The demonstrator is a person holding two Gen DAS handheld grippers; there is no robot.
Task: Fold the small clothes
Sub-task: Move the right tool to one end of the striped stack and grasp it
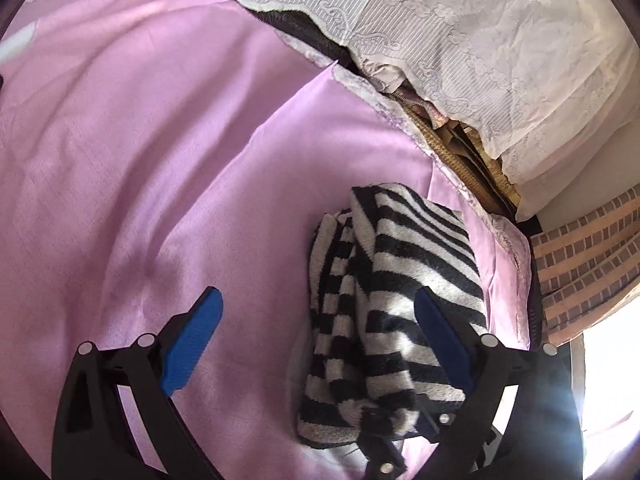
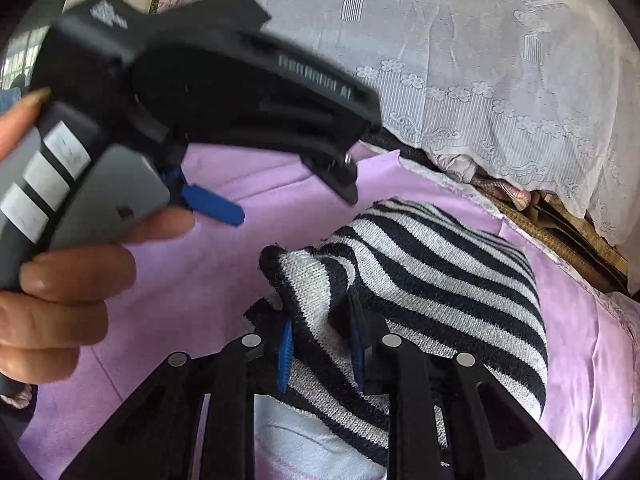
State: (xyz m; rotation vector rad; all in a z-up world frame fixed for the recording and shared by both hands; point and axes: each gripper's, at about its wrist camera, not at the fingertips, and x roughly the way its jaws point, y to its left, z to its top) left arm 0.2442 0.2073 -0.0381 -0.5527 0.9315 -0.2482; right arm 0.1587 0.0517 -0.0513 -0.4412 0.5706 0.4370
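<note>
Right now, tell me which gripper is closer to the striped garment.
Right. The right gripper is clamped on a fold of the striped garment; the left gripper hangs open above it, gripping nothing.

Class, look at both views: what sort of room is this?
Probably a bedroom: a pink sheet spread like a bed, a lace-covered pillow at its head, and a striped knit garment lying on it.

1. Striped knit garment (image 1: 404, 280), black and off-white bands, fuzzy sweater-type fabric.
2. It's bunched and partly folded over itself, so not flat and not a tidy fold.
3. One dark-edged end (image 2: 280, 264) pokes up, lifted off the rest, which sits rumpled lower down.
</note>
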